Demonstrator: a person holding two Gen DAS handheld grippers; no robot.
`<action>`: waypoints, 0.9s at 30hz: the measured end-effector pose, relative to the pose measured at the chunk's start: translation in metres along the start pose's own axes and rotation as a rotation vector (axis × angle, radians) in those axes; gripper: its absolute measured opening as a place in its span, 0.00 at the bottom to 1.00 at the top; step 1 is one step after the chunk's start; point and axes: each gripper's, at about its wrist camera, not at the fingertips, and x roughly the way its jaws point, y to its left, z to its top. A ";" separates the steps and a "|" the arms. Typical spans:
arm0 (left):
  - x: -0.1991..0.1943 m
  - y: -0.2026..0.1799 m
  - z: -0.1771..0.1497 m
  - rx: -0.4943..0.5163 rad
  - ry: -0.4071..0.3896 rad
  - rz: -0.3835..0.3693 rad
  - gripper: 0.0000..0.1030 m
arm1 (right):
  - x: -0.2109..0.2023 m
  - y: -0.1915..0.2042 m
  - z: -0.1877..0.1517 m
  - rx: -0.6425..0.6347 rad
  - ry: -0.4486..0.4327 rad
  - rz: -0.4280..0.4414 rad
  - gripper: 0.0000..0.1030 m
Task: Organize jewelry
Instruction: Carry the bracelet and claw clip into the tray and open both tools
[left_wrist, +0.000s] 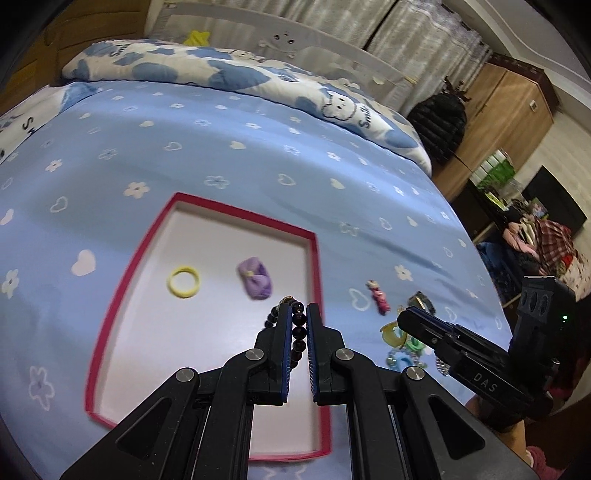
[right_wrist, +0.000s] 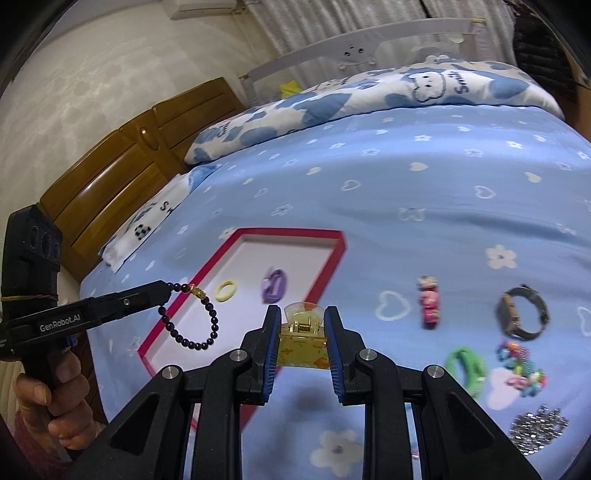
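**Bracelet over the tray, clip in the other grip**

Blue bedding printed with white flowers and hearts covers the bed (right_wrist: 424, 192), with a cloud-print quilt (right_wrist: 332, 99) bunched along its far side and a wooden headboard (right_wrist: 122, 162) at one end. On the sheet lies a shallow red-rimmed tray (left_wrist: 110, 306) with a white floor, holding a yellow ring (left_wrist: 183, 282) and a purple scrunchie (left_wrist: 255, 277), apart from each other.

The left hand-held gripper (left_wrist: 297, 314) is clenched on a dark bead bracelet (right_wrist: 192, 325), which hangs from its tips above the tray's near end. The right hand-held gripper (right_wrist: 302, 325) grasps a yellow hair clip (right_wrist: 303, 334) between its pads, just outside the tray's rim.

Beside the tray, loose on the sheet, sit a pink figure clip (right_wrist: 429, 306), a watch (right_wrist: 522, 314), a green band (right_wrist: 466, 369), a multicoloured bead cluster (right_wrist: 522, 369) and a silver chain heap (right_wrist: 539, 428). The band and beads nearly touch; the watch lies just beyond them.
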 end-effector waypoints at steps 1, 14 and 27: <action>-0.001 0.002 -0.001 -0.004 0.000 0.002 0.06 | 0.003 0.004 0.001 -0.006 0.003 0.005 0.23; 0.026 0.043 0.010 -0.098 0.049 0.006 0.06 | 0.062 0.043 0.011 -0.063 0.066 0.054 0.23; 0.055 0.067 0.011 -0.108 0.073 0.166 0.06 | 0.113 0.056 0.000 -0.148 0.142 0.006 0.23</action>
